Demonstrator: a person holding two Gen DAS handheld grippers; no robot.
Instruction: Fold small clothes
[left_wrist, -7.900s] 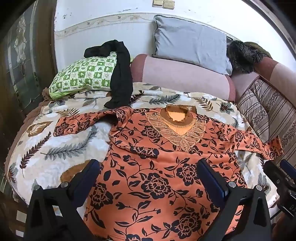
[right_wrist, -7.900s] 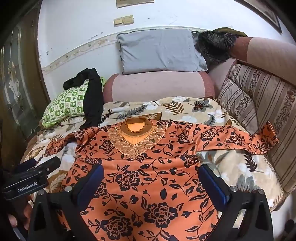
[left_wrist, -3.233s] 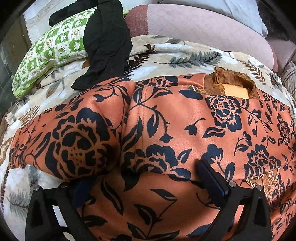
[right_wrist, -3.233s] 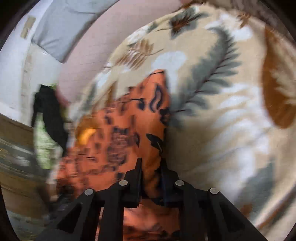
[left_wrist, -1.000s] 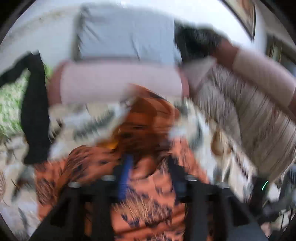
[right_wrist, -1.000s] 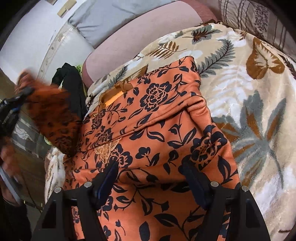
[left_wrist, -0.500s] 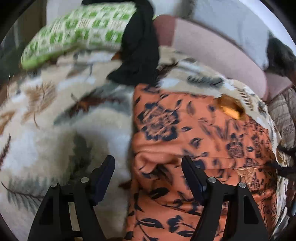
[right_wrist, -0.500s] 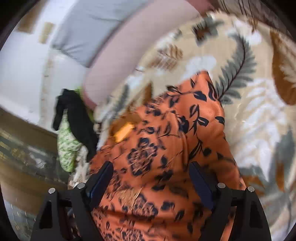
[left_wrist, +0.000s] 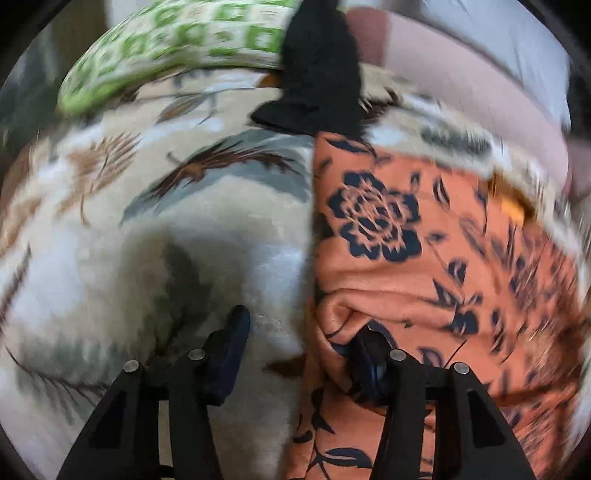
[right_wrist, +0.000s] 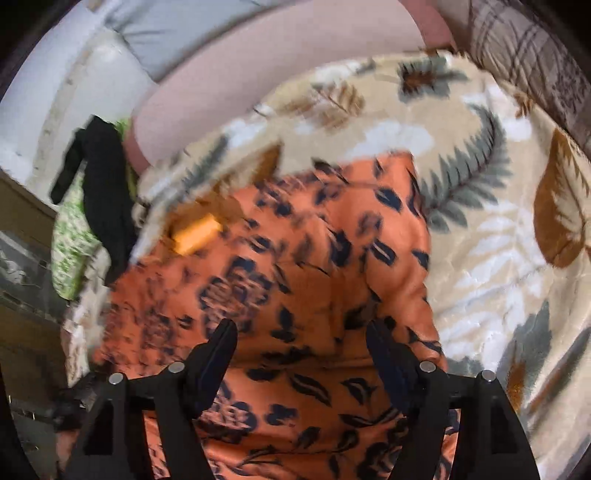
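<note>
An orange top with dark flowers (left_wrist: 424, 266) lies on the leaf-patterned blanket (left_wrist: 110, 258), both sleeves folded in over the body. My left gripper (left_wrist: 299, 350) is open and straddles the top's left folded edge; its right finger is down in a fabric crease. In the right wrist view the same top (right_wrist: 295, 277) fills the middle, its collar (right_wrist: 195, 232) at the far end. My right gripper (right_wrist: 303, 350) is open over the cloth close to its right edge, holding nothing.
A black garment (left_wrist: 317, 74) lies over a green checked pillow (left_wrist: 166, 48) at the back left. A pink bolster (right_wrist: 277, 66) and grey pillow (right_wrist: 177, 29) line the wall. Striped cushions (right_wrist: 535, 55) stand at the right.
The left gripper's jaws have narrowed and it has dropped closer to the top's left edge. The right gripper has moved a little nearer the cloth, its jaws also narrower. The left sleeve was folded in earlier.
</note>
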